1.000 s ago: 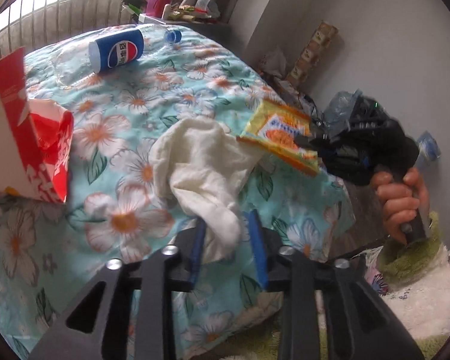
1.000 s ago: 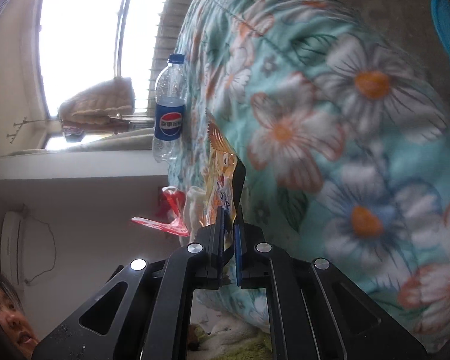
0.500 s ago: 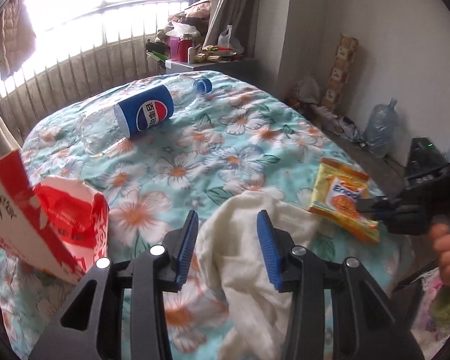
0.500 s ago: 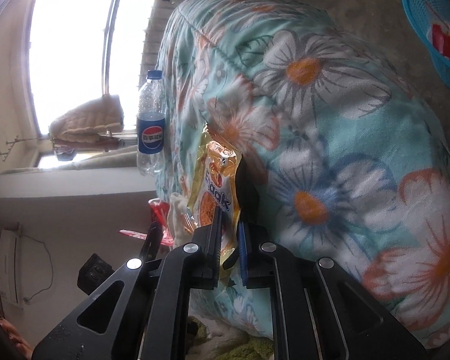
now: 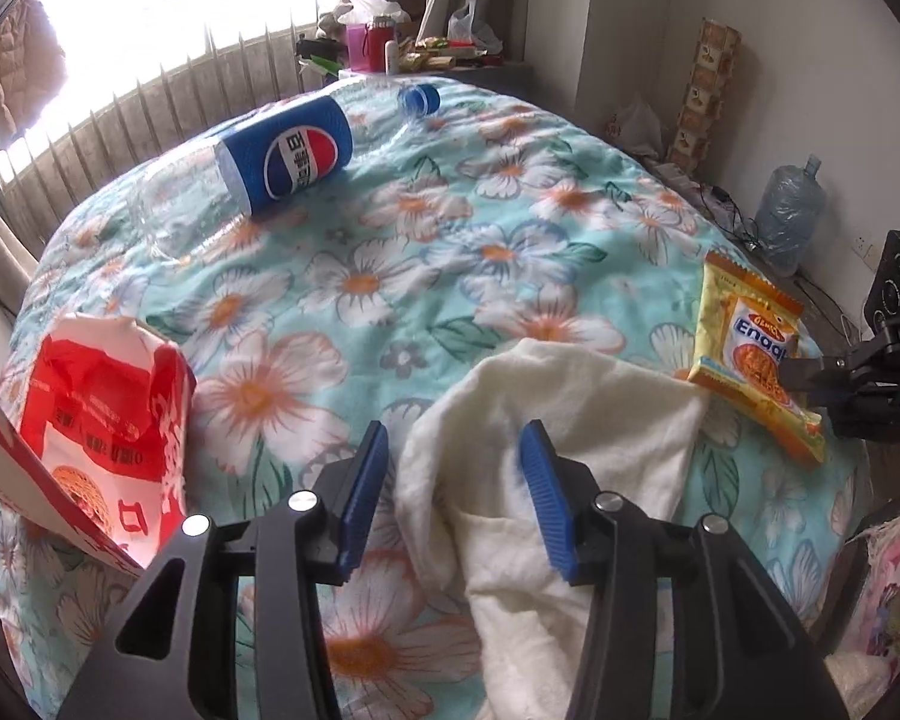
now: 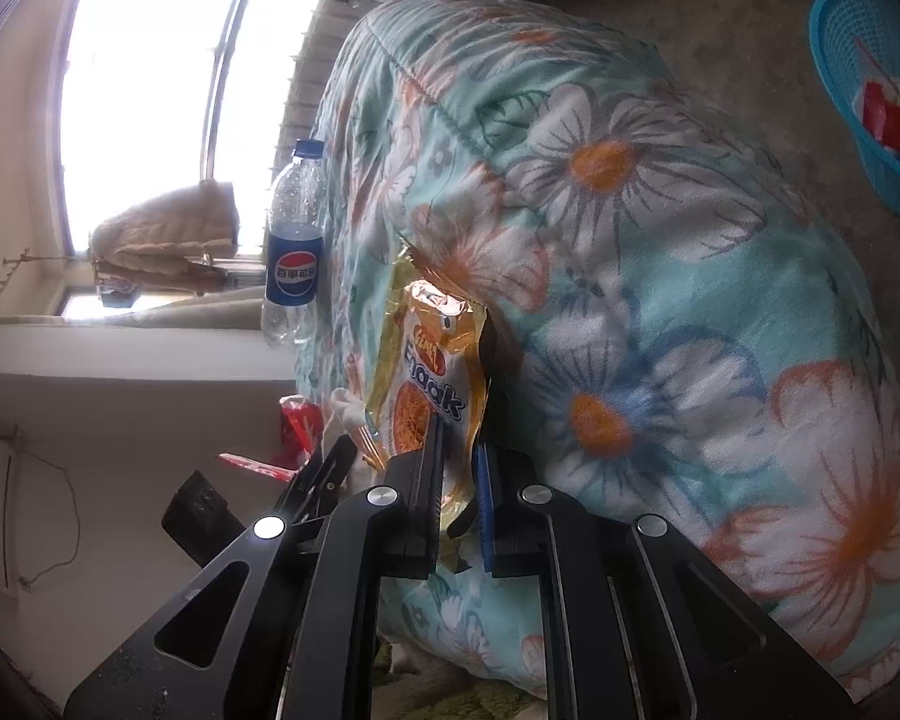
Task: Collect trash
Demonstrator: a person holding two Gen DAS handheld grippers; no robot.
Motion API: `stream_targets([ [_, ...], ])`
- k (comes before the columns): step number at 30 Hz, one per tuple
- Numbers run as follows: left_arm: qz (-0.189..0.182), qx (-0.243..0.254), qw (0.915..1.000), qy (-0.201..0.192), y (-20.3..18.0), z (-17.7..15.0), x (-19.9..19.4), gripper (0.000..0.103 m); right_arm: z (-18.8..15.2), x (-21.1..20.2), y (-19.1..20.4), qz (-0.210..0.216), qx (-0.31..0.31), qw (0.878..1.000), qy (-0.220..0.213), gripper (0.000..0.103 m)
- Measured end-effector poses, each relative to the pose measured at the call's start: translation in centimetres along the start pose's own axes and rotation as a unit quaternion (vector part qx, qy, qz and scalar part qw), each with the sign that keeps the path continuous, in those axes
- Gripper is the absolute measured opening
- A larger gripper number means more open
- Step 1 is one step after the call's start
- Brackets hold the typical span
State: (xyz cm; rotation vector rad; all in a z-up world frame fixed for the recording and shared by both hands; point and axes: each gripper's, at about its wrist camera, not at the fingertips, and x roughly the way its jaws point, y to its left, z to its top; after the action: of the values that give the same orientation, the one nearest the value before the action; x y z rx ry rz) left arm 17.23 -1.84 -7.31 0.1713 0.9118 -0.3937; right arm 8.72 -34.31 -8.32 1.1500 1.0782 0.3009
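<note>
A yellow-orange snack packet (image 5: pixel 750 354) lies at the right edge of a floral quilt (image 5: pixel 426 276). My right gripper (image 6: pixel 457 462) is shut on the packet's (image 6: pixel 432 384) near end; it shows from the side in the left wrist view (image 5: pixel 810 375). My left gripper (image 5: pixel 453 480) is open and empty, its blue pads either side of a white cloth (image 5: pixel 558 456). A Pepsi bottle (image 5: pixel 282 156) lies on the quilt's far side. A red-and-white paper bag (image 5: pixel 96 414) stands at the left.
A blue basket (image 6: pixel 870 96) with red scraps sits on the floor beyond the bed. A cluttered shelf (image 5: pixel 402 48) and window railing are behind the bed. A large water jug (image 5: pixel 789 216) stands by the right wall.
My left gripper has lifted off the white cloth, pulled back and opened wider. My right gripper stays shut on the snack packet, which now tilts up off the quilt.
</note>
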Motion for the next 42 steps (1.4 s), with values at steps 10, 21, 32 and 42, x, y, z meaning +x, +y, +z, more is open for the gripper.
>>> stream_targets([
  [10,0.003,0.024,0.9997,-0.006,-0.7,-0.2,-0.1,0.031,-0.1,0.3,-0.1,0.009,0.001,1.0,-0.008,0.009],
  [21,-0.012,0.003,0.9991,-0.04,0.0,0.4,-2.6,0.004,-1.0,-0.8,2.0,0.005,-0.029,0.999,-0.029,0.002],
  [32,-0.062,-0.006,0.994,-0.09,0.0,1.9,-6.6,0.003,-2.2,-4.5,5.0,0.01,-0.059,0.994,-0.087,0.0],
  [42,-0.13,-0.002,0.9788,-0.159,-1.6,5.8,-11.3,0.003,-2.7,-10.8,7.6,-0.007,-0.108,0.979,-0.175,0.0],
])
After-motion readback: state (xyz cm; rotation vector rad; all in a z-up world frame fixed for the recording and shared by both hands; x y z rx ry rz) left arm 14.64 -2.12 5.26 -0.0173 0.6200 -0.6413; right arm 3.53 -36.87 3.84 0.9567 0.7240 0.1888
